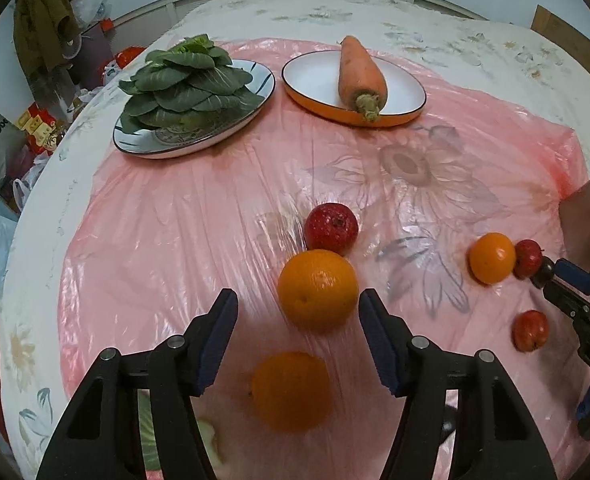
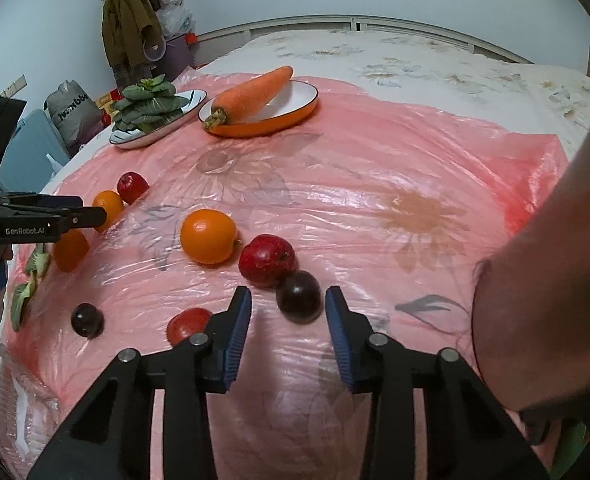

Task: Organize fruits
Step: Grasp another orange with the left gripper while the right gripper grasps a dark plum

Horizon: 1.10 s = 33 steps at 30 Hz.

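Observation:
My left gripper (image 1: 299, 304) is open, its fingers either side of an orange (image 1: 317, 289) lying on the pink plastic sheet (image 1: 175, 220). A red apple (image 1: 331, 229) touches that orange behind it. Another orange (image 1: 291, 390) lies under the gripper. My right gripper (image 2: 288, 300) is open around a dark plum (image 2: 298, 297), which touches a red apple (image 2: 267, 260). An orange (image 2: 208, 236) lies left of that apple. A small red fruit (image 2: 187, 323) sits by the right gripper's left finger, and a second dark plum (image 2: 87, 320) lies further left.
A plate of green leafy vegetables (image 1: 191, 84) and an orange-rimmed plate (image 1: 319, 76) holding a carrot (image 1: 361, 76) stand at the far side. The table edge curves at left, with bags and clutter beyond it. My forearm (image 2: 535, 280) fills the right side.

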Available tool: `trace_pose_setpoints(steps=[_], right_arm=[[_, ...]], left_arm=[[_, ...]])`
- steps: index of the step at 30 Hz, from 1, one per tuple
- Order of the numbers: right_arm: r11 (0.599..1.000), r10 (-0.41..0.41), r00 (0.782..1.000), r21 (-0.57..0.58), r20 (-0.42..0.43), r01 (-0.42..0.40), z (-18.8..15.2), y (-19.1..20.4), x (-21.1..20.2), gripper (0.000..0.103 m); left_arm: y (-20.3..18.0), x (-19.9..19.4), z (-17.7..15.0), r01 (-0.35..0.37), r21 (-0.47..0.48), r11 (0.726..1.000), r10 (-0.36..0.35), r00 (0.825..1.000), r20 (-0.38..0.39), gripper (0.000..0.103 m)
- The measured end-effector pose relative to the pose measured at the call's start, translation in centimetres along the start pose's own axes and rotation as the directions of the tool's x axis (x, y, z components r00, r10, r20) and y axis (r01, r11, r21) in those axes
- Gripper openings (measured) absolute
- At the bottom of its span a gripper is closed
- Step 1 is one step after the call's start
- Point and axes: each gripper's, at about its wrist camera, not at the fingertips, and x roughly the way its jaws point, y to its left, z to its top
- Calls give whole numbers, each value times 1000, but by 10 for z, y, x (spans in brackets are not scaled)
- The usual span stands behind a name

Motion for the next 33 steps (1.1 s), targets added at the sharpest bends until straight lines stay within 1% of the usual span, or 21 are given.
trace_pose_setpoints(steps=[7,13,18,19,20,21,22,23,26,33], right_arm=[[999,-30,999,-26,-23,30,3,1,11,35],[998,-38,998,-46,-40,36,5,3,19,35],[998,-37,998,-44,-44,35,6,2,22,34],[999,-35,998,-41,-45,33,6,2,22,32],[999,-33,998,-39,-46,31,5,2,23,24],[999,-32,998,-35,-46,30,5,1,23,19],[999,-28,999,-30,-46,27,5,0,23,17],[999,-25,999,-21,-45,24,5,-2,23,10],[1000,3,999,7,-38,-3,5,-7,22,10],[999,20,1000,34,-8,-20,7,-13,9,9]], left_arm=[[-6,8,3,-3,17,1000,3,1000,-10,56],[-7,6,6,-8,26,1000,8,1000,1,56],[-9,13,11,-23,40,999,24,1000,-8,56],[-9,15,12,-19,37,999,20,1000,-12,56],[-9,17,12,-10,34,999,11,1000,-17,52],[-10,19,12,10,34,999,-9,1000,-27,42],[-11,20,11,17,40,999,-16,999,-31,40],[-14,20,10,6,54,999,-5,1000,-26,40],[-16,19,8,0,72,997,1,1000,-11,39],[-6,9,8,30,30,999,-31,999,17,38]])
